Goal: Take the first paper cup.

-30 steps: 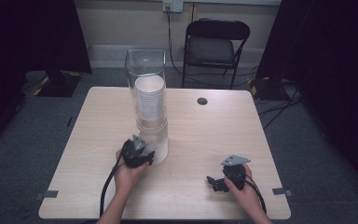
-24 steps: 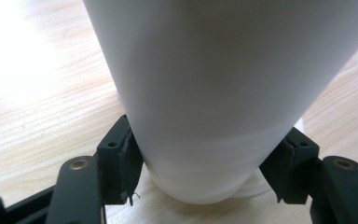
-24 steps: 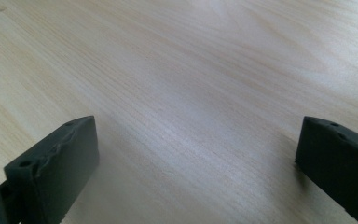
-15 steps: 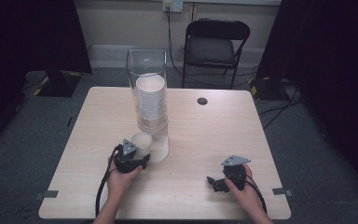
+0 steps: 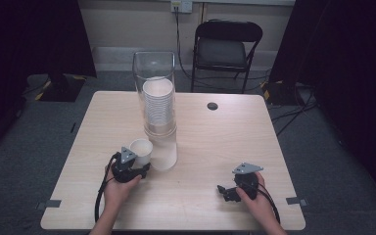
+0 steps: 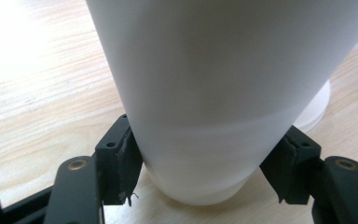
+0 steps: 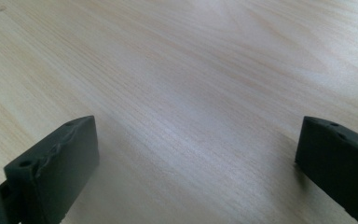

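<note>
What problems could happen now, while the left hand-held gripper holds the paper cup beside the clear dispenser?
1. The left hand-held gripper pinches the white cup low on its thin wall; a harder squeeze could crush it.
2. The cup sits close to the clear dispenser, so a sideways swing might knock it and the stack of cups inside.

cup: we see a plain white paper cup, upright, mouth open upward.
place: near-left part of the table, just left of the clear dispenser's base.
grip: our left gripper's pads press its lower wall from both sides, base just above the wood.
</note>
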Tool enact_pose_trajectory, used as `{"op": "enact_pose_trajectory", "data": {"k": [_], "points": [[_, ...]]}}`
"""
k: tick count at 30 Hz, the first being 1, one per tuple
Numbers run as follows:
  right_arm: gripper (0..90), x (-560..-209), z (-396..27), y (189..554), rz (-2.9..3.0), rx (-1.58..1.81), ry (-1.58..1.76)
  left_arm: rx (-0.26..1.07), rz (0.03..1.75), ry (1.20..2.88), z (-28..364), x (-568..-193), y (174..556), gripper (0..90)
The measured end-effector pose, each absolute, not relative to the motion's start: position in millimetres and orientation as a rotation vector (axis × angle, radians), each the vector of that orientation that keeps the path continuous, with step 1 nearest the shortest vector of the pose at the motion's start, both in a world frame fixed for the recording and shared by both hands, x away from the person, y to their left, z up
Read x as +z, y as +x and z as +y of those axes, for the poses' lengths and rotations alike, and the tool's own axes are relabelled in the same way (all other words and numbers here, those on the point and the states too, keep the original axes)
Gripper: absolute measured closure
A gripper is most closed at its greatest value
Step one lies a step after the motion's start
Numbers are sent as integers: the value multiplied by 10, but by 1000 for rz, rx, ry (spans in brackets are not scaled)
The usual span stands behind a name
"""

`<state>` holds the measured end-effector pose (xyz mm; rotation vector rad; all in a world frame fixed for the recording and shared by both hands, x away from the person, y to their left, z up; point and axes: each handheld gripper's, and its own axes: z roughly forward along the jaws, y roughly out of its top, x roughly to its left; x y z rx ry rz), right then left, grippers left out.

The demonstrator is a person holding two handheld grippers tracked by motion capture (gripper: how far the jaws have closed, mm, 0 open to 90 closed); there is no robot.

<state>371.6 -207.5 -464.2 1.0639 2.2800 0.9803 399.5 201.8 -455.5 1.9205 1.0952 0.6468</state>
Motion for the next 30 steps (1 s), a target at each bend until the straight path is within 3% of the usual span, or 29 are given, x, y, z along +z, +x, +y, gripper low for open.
{"op": "enact_pose_trajectory", "data": {"k": [12, 30], "points": [[0, -4642, -2075, 3716, 2280, 980, 1064, 649, 1135, 1891, 2164, -4551, 3985, 350], [0, -4642, -2075, 3715, 2280, 980, 1064, 467, 830, 1989, 1171, -4450, 3772, 348]]}}
